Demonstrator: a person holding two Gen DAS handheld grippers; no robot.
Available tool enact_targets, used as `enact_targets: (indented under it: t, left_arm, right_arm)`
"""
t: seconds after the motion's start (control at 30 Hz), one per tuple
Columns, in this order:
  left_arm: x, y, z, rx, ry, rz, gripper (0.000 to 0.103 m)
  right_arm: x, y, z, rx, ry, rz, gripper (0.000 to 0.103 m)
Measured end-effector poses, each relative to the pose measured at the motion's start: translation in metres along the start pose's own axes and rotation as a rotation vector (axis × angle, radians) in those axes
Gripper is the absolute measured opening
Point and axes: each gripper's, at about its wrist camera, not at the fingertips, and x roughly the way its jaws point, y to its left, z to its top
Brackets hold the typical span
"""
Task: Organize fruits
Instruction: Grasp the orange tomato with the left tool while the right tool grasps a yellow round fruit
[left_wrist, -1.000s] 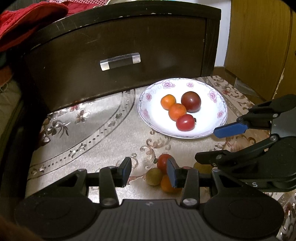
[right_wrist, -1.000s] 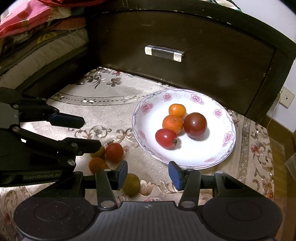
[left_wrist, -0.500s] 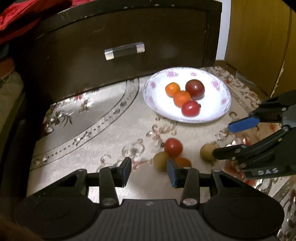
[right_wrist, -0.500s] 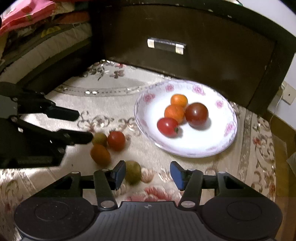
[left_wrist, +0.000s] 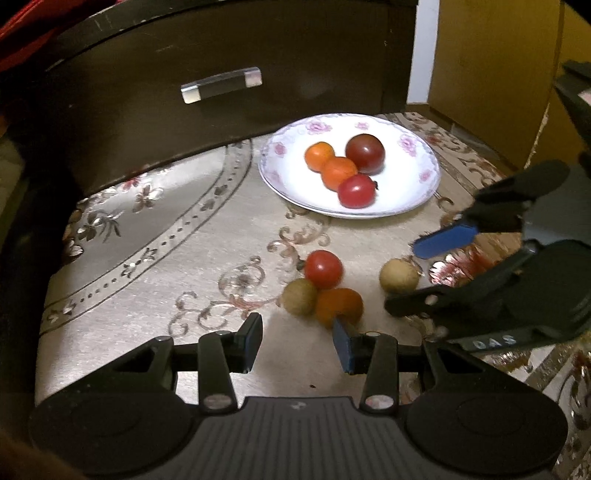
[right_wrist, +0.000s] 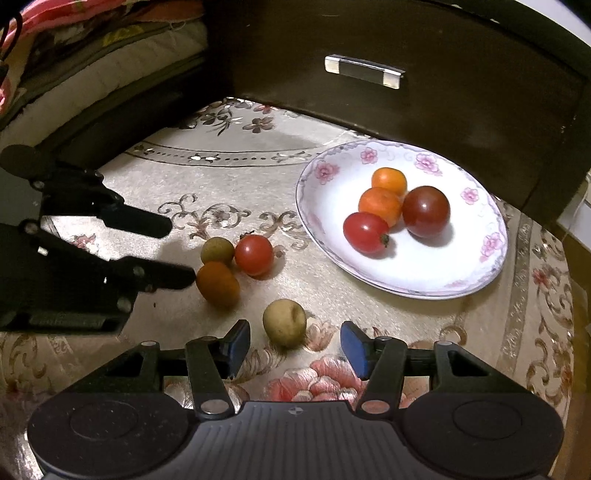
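A white flowered plate (left_wrist: 417, 184) (right_wrist: 325, 199) holds two orange fruits, a red tomato (right_wrist: 365, 232) and a dark red tomato (right_wrist: 425, 211). On the cloth lie a red tomato (left_wrist: 324, 268) (right_wrist: 254, 254), an orange fruit (left_wrist: 339, 306) (right_wrist: 217, 283), a small brown fruit (left_wrist: 299, 296) (right_wrist: 217, 251) and a tan round fruit (left_wrist: 399, 275) (right_wrist: 284, 322). My left gripper (left_wrist: 297, 341) (right_wrist: 181, 247) is open and empty, just short of the cluster. My right gripper (right_wrist: 291, 347) (left_wrist: 406, 275) is open with the tan fruit between its fingertips, not gripped.
A dark wooden drawer front (left_wrist: 221, 85) (right_wrist: 362, 70) with a clear handle stands behind the plate. Bedding (right_wrist: 92, 55) lies at the left. A wooden cabinet (left_wrist: 491, 74) stands at the right. The embroidered cloth (left_wrist: 166, 236) covers the surface.
Both grippers have pulled back and up from the fruits. The loose fruits now lie farther ahead of the fingers, and the tan fruit sits between the right fingertips.
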Motion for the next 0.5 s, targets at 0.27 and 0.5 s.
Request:
enact_targets:
  t: [0.27,0.5]
  left_arm:
    - [0.004,-0.005,-0.001,-0.024,0.02,-0.071,0.047]
    - [0.018,-0.015,0.0,-0.039,0.044,-0.075,0.047]
  right_arm:
    - [0.008,0.0,0.005,0.001,0.009,0.008,0.026]
    - [0.004,-0.006,0.004,0.033,0.024,-0.01,0.022]
